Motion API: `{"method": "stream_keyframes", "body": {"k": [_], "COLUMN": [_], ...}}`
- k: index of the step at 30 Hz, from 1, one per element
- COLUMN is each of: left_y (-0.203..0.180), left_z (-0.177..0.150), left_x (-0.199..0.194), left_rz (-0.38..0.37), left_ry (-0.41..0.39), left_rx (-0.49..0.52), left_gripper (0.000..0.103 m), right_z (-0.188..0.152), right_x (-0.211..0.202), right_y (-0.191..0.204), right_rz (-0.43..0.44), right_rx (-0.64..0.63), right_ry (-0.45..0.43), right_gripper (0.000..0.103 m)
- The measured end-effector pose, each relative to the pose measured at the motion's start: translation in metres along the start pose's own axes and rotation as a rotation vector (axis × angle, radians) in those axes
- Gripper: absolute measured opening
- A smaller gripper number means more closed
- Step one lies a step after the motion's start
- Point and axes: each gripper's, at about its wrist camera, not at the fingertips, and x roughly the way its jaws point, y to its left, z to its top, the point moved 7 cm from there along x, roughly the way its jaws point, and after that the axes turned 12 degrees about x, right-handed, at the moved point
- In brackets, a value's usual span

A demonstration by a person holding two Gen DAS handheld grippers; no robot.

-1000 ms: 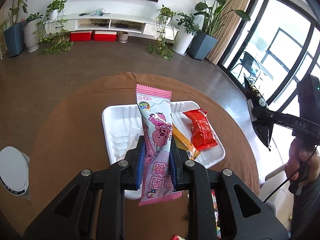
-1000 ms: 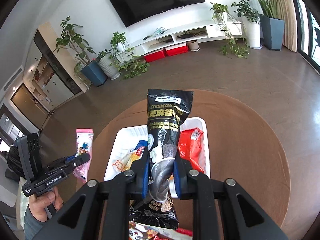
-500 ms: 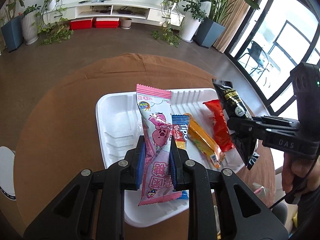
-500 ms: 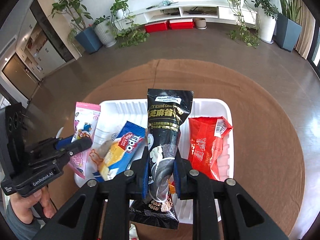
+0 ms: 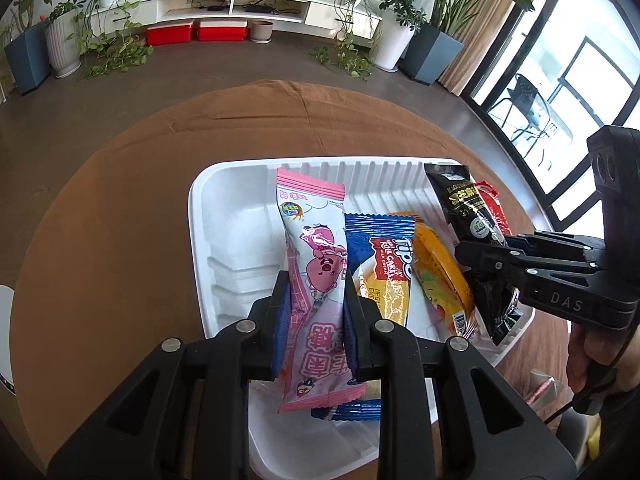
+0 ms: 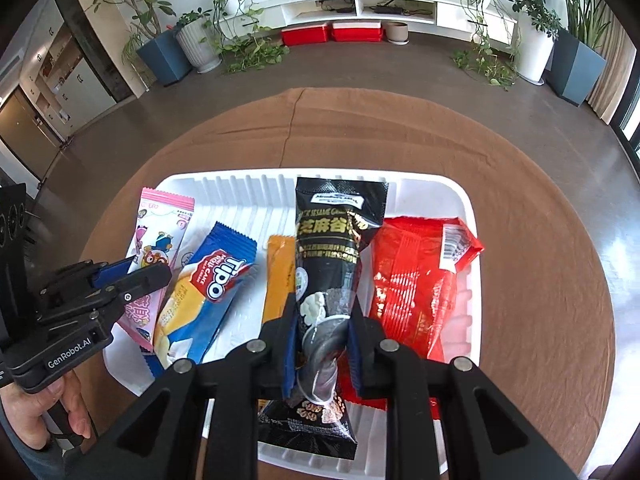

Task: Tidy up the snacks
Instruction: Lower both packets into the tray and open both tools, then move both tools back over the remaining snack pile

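My left gripper point(image 5: 314, 296) is shut on a pink snack packet point(image 5: 314, 264) and holds it just over the left part of the white tray point(image 5: 224, 240). My right gripper point(image 6: 322, 328) is shut on a black snack packet point(image 6: 332, 248) over the tray's middle point(image 6: 240, 192). In the tray lie a blue Tipo packet point(image 6: 208, 292), an orange packet point(image 6: 280, 276) and a red packet point(image 6: 416, 280). The right gripper also shows in the left wrist view point(image 5: 464, 250), the left gripper in the right wrist view point(image 6: 160, 270).
The tray sits on a round table with a brown cloth point(image 6: 520, 184). A small wrapper point(image 5: 542, 386) lies on the cloth at the right. A white object point(image 5: 5, 340) stands beyond the table's left edge. Floor, plants and a TV shelf are far behind.
Both grippers have moved forward and down over the tray with their packets. The tray and its snacks now look larger and closer in both views.
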Motion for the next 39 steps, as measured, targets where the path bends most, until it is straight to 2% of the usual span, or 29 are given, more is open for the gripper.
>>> {"method": "stream_keyframes", "body": {"k": [4,11,13,17,18,20,21,22,25,27,30,32,34,39], "left_y": [0.001,0.003,0.003,-0.002,-0.003,-0.009,-0.011,-0.014,-0.02,-0.027,-0.04,-0.052,-0.066,-0.105], "left_z": [0.004,0.001,0.001,0.003,0.003,0.001,-0.001,-0.003,-0.013,-0.024,-0.045,-0.06,-0.079,-0.122], "left_x": [0.006,0.004,0.001,-0.012,-0.016,-0.027,-0.032,-0.04,-0.065,-0.084,-0.113,-0.127,-0.139,-0.154], "left_rz": [0.003,0.002,0.002,0.008,0.011,0.014,0.013,0.013,0.009,0.012,0.025,0.032,0.005,-0.016], "left_ry": [0.005,0.008,0.002,-0.018,-0.023,-0.036,-0.041,-0.051,-0.083,-0.103,-0.145,-0.156,-0.167,-0.183], "left_rx": [0.005,0.0,0.001,0.007,0.011,0.015,0.016,0.016,0.024,0.027,0.039,0.042,0.034,0.041], "left_gripper": [0.025,0.031,0.044,0.058,0.064,0.067,0.071,0.081,0.102,0.103,0.103,0.103,0.103,0.103], "right_z": [-0.001,0.001,0.002,-0.001,-0.001,-0.002,-0.001,-0.001,-0.004,-0.01,-0.028,-0.046,-0.07,-0.132], "right_x": [0.005,0.002,-0.001,-0.01,-0.016,-0.029,-0.04,-0.048,-0.081,-0.106,-0.138,-0.152,-0.161,-0.171], "right_y": [0.002,0.004,0.002,0.002,0.003,0.004,0.005,0.006,0.009,0.007,0.001,-0.004,-0.009,-0.028], "right_rz": [-0.008,-0.011,-0.011,0.002,0.008,0.014,0.029,0.043,0.13,0.188,0.239,0.262,0.269,0.25], "right_rx": [0.0,-0.006,0.0,0.002,0.001,-0.001,-0.004,-0.005,-0.002,0.01,0.034,0.051,0.063,0.118], "right_ry": [0.008,-0.004,-0.011,-0.023,-0.032,-0.06,-0.081,-0.094,-0.151,-0.198,-0.264,-0.281,-0.288,-0.324], "right_gripper": [0.024,0.031,0.034,0.038,0.044,0.053,0.058,0.061,0.078,0.088,0.093,0.093,0.093,0.093]}}
